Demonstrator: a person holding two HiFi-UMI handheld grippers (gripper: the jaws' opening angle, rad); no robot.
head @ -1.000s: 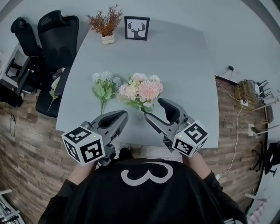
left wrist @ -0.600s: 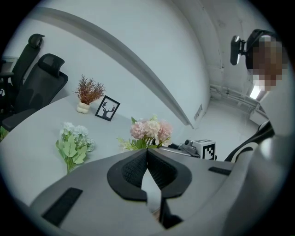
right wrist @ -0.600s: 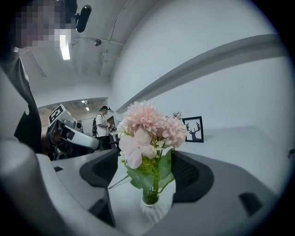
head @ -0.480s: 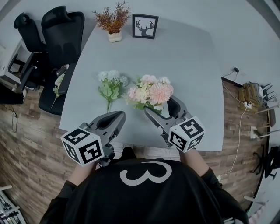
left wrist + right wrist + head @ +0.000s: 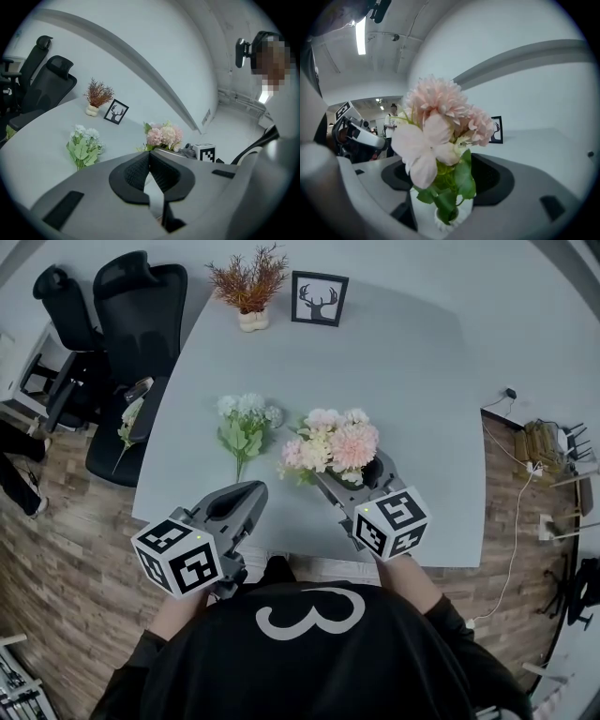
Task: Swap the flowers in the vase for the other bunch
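Table point(image 5: 412, 381) — pink bunch point(image 5: 333, 442) nr front edge, white-green bunch point(image 5: 246, 423) alongside

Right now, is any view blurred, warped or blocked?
Head view: sharp, evenly lit, fisheye curving the table edges. Right gripper view: pink bunch fills the centre, nearest petals slightly soft. Left gripper view: clear, the left gripper covers the lower half.

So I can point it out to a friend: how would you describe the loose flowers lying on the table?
Find the big grey table. Toward its near edge, left of the pink bouquet, lies the loose bunch. It alone lies flat, with whitish heads and broad green leaves; the pink bouquet stands upright, and the reddish sprig is potted at the back.
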